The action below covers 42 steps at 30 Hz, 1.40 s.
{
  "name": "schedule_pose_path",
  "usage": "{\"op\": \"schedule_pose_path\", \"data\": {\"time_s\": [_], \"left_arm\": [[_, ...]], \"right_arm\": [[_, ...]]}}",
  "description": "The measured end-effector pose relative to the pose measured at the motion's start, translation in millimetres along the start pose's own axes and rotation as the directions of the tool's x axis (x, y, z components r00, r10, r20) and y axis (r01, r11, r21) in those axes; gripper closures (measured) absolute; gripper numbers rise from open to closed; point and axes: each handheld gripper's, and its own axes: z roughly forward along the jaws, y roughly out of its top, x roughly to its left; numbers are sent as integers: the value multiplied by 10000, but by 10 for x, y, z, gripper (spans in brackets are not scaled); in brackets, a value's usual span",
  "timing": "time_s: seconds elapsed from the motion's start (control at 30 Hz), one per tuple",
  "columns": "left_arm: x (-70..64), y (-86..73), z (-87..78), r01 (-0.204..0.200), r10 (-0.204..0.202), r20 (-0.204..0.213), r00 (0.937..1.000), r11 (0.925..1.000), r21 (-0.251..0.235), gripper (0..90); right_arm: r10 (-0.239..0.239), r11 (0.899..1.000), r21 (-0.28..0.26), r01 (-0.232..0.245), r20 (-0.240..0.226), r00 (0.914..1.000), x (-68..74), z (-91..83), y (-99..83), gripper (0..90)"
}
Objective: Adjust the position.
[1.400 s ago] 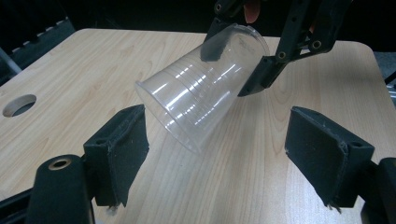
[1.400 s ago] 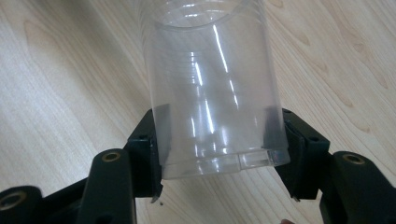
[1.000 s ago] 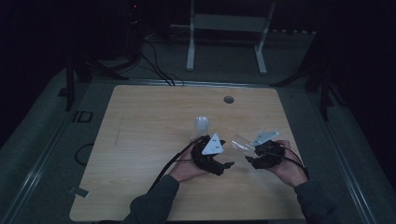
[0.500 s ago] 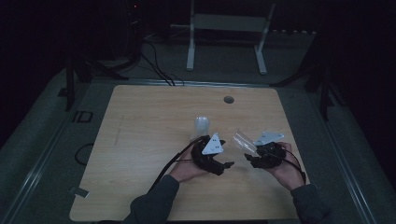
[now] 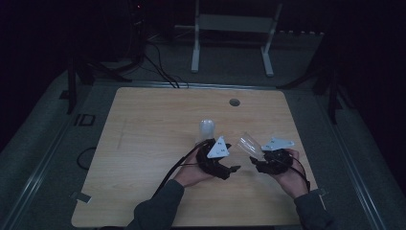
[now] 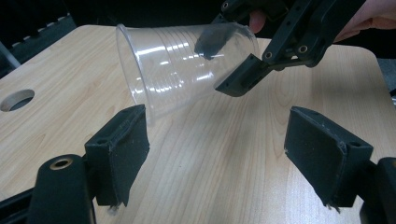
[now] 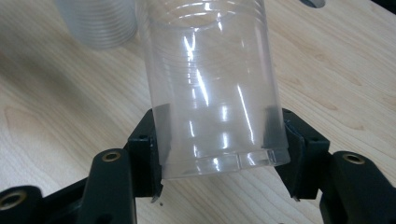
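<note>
The right gripper [image 7: 219,140] clamps the base of a clear plastic cup [image 7: 210,84] tilted above the wooden table [image 5: 143,143], its mouth toward the left gripper [image 6: 215,154], whose jaws gape empty just beside it, while a stack of cups [image 5: 207,130] stands close behind.

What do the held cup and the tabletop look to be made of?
The cup in the right tongs looks like thin clear plastic: glossy, see-through, with ridged rings round its wall. The tabletop looks like pale wood or a wood-look laminate; grain lines show under a smooth matt finish, and which of the two it is can't be told.
</note>
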Motion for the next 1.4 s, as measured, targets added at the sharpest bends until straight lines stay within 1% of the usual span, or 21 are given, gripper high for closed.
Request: {"op": "schedule_pose_path", "data": {"time_s": [0.03,0.2,0.4,0.57,0.73,0.83,0.9,0.97,1.03,1.2,1.4], "left_arm": [[0,0,1,10,-10,3,10000,10000,0,214],[3,0,3,49,-49,23,10000,10000,-2,214],[3,-2,6,80,-80,38,10000,10000,-7,215],[6,-5,14,162,-162,72,9998,9999,1,215],[8,-7,15,168,-168,50,9998,9999,7,217],[7,-7,14,211,-211,57,9998,9998,-24,217],[5,-10,16,269,-268,73,9996,9996,-55,217],[2,-13,22,307,-306,75,9995,9995,-52,217],[1,-14,28,342,-341,86,9994,9994,-77,217],[2,-11,30,350,-349,88,9994,9993,-110,218],[22,3,14,552,-551,46,9985,9979,-342,224]], "right_arm": [[155,9998,-97,-154,64,9999,2,-3,-7,419],[282,9991,-319,-278,129,9995,9,-8,-21,419],[595,9963,-633,-578,242,9979,13,-19,-37,419],[894,9914,-987,-855,361,9953,23,-24,-46,419],[1176,9866,-1193,-1114,462,9920,17,-22,-55,419],[1219,9862,-1191,-1147,545,9910,12,-14,-61,419],[1188,9866,-1203,-1098,701,9904,19,-11,-63,418],[1192,9862,-1238,-1098,716,9903,22,-10,-64,418],[1209,9846,-1366,-1091,813,9893,27,-19,-65,418],[1316,9808,-1560,-1170,870,9875,25,-38,-65,419],[1464,9750,-1817,-1280,921,9849,21,-54,-74,418]]}}
